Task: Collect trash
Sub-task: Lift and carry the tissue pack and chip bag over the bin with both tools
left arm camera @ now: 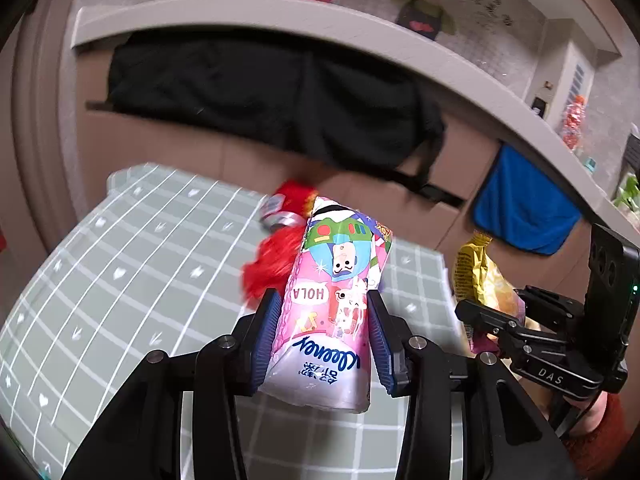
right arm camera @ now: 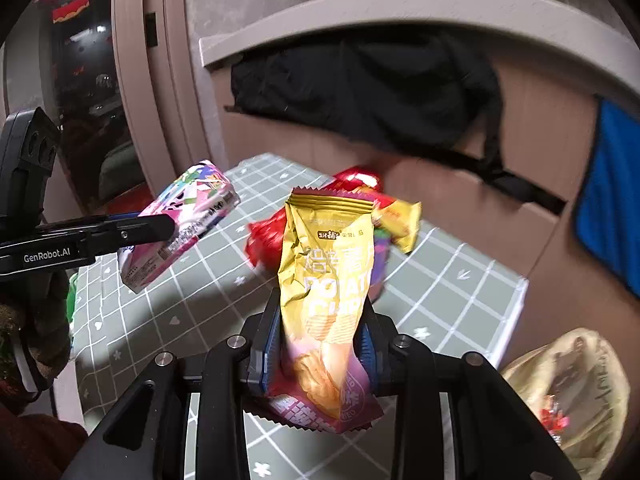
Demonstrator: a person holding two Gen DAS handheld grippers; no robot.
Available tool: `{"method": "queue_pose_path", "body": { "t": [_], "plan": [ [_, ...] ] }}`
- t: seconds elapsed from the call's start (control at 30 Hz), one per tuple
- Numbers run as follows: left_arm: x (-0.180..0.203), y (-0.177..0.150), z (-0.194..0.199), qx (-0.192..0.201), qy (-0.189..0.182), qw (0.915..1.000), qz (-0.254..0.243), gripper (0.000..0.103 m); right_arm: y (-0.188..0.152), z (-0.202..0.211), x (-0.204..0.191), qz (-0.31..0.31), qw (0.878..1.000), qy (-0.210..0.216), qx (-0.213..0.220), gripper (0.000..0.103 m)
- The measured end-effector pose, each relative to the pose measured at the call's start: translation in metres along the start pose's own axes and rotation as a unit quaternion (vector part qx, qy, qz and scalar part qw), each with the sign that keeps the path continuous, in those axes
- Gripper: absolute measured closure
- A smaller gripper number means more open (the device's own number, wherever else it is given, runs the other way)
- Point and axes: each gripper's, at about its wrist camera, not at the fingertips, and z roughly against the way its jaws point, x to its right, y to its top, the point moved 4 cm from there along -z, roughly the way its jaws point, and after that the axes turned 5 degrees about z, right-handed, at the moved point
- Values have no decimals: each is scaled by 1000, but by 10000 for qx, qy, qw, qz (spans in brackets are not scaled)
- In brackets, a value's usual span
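The left hand-held gripper [left arm camera: 324, 340] is black. It has two long black arms with round silver screws [left arm camera: 226, 342] on top. Its fingers have blue pads [left arm camera: 268, 336] with little ridges. White letters on its side say "GenRobot.AI" [right arm camera: 47, 257].

The right hand-held gripper [right arm camera: 316, 344] looks just the same: black arms, silver screws, blue ridged pads [right arm camera: 267, 344]. White letters on it say "DAS" [left arm camera: 551, 376]. A tiny green light [left arm camera: 635, 289] glows on its black box. Black cables [left arm camera: 568, 420] hang under it. The person wears a red-orange sleeve [left arm camera: 600, 436].
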Motion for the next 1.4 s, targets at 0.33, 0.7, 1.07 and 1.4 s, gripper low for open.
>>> {"method": "queue_pose_path", "body": {
  "t": [0.33, 0.7, 1.07, 1.4],
  "plan": [
    [109, 60, 17, 932, -557, 9919, -666, 59, 33, 91, 59, -6, 9928, -728, 953, 73],
    [219, 61, -10, 976, -1198, 9822, -1067, 59, 16, 162, 132, -313, 9778, -1620, 1290, 73],
    [288, 24, -47, 573, -1610, 9758, -1361, 59, -22, 197, 185, -911, 9682, -1948, 1278, 73],
    [306, -1, -68, 320, -1603, 9753, -1488, 59, -48, 201, 199, -1093, 9636, -2129, 1195, 72]
  ]
}}
